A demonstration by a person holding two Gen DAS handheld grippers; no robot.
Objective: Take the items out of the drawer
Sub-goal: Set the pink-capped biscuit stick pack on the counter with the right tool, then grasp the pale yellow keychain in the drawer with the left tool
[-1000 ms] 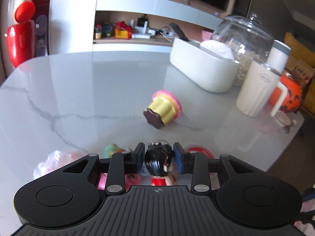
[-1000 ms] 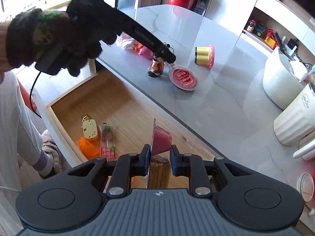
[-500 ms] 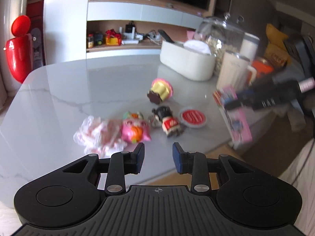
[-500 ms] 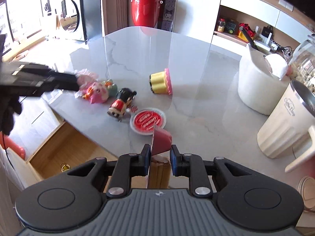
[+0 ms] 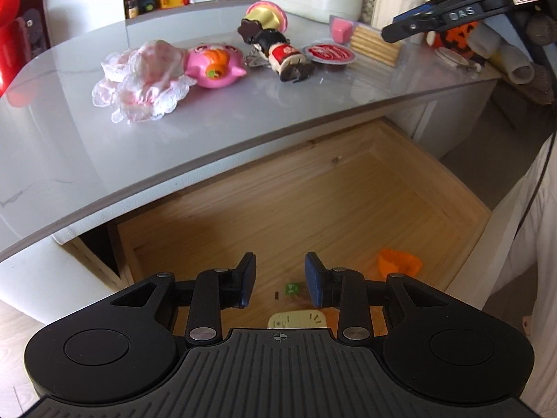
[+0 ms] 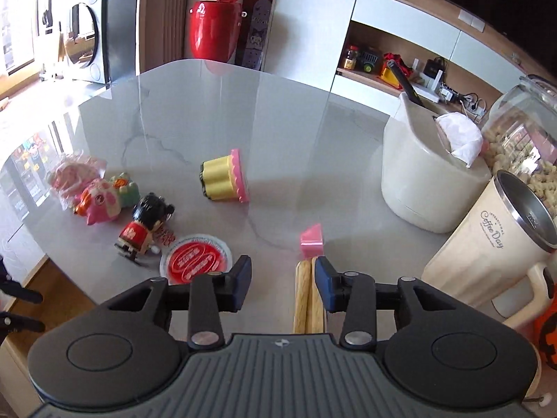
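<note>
**Q:** As we go from left to right, what lies where?

**A:** Seen from the left wrist camera, the left hand-held gripper point(image 5: 280, 280) points down into the open wooden drawer point(image 5: 313, 188), its jaws spread with nothing between them. Below them on the drawer floor lie a pale yellow item point(image 5: 297, 319), partly hidden by the gripper body, a small green piece point(image 5: 291, 287), and to the right an orange item point(image 5: 398, 263).

**Q:** And on the marble surface point(image 5: 62, 132) above the drawer?

**A:** From left to right: a frilly pink and white bundle point(image 5: 142, 80), a pink pig toy point(image 5: 216, 64), a dark-haired doll in red point(image 5: 283, 52) lying on its side, a yellow and pink toy cake point(image 5: 266, 17) behind it, a red-lidded jelly cup point(image 5: 330, 54), then a clear snack pack of biscuit sticks with a pink cup point(image 5: 365, 41).

**Q:** What is the right hand-held gripper point(image 6: 282, 280) doing?

**A:** Its jaws have just been opening and now stand apart. The snack pack sits on the surface between them, close against the right finger point(image 6: 323, 284); the left finger is clear of it. Whether the right pad still touches it I cannot tell. Further right stand a white tub point(image 6: 424, 181) and a cream mug point(image 6: 487, 254).
</note>
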